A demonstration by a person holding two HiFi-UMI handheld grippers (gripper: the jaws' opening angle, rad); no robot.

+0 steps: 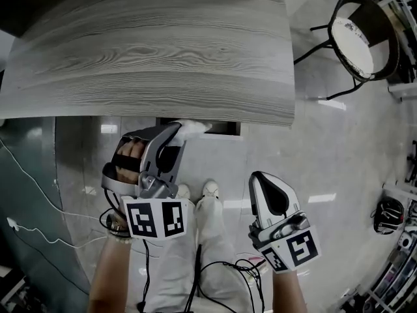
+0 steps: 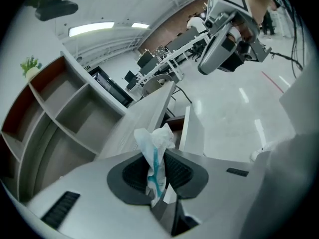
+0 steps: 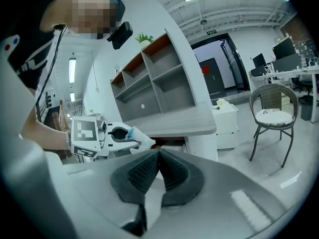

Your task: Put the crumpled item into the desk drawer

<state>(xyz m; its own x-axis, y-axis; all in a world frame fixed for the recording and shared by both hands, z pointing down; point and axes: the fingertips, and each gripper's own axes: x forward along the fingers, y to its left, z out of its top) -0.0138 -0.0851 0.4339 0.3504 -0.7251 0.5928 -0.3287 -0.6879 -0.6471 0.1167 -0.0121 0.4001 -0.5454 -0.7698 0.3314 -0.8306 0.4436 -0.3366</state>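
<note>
The crumpled item, white tissue-like with a teal streak, sticks up between the jaws of my left gripper, which is shut on it. In the head view the left gripper holds the crumpled item right at the open desk drawer, under the front edge of the grey wood desk. The drawer's white front stands just beyond the item. My right gripper hangs lower and to the right, shut and empty, its pads together. It looks across at the left gripper.
A wicker chair stands on the pale floor to the desk's right. An open shelf unit rises behind the desk. Cables trail on the floor at the left. The person's legs and shoes are below the drawer.
</note>
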